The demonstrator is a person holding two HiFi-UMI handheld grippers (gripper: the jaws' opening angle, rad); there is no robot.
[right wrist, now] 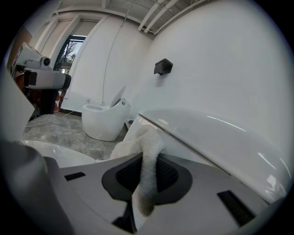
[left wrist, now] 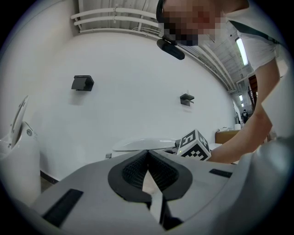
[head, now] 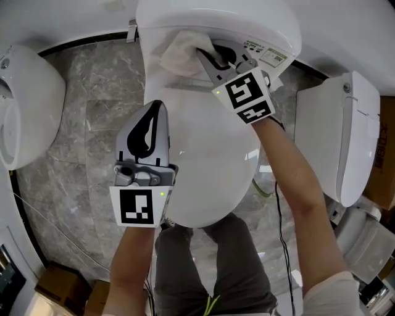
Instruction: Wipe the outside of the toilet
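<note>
A white toilet with its lid down fills the middle of the head view, its tank at the top. My right gripper is shut on a white cloth, pressed against the toilet's back just under the tank. In the right gripper view the cloth runs between the jaws up to the tank's underside. My left gripper hovers over the left side of the lid, jaws together and empty. From the left gripper view I see the shut jaws and the right gripper's marker cube.
Another white toilet stands at the left and a third one at the right on the grey marble floor. A person's legs are below the bowl. Cardboard boxes sit at the lower left.
</note>
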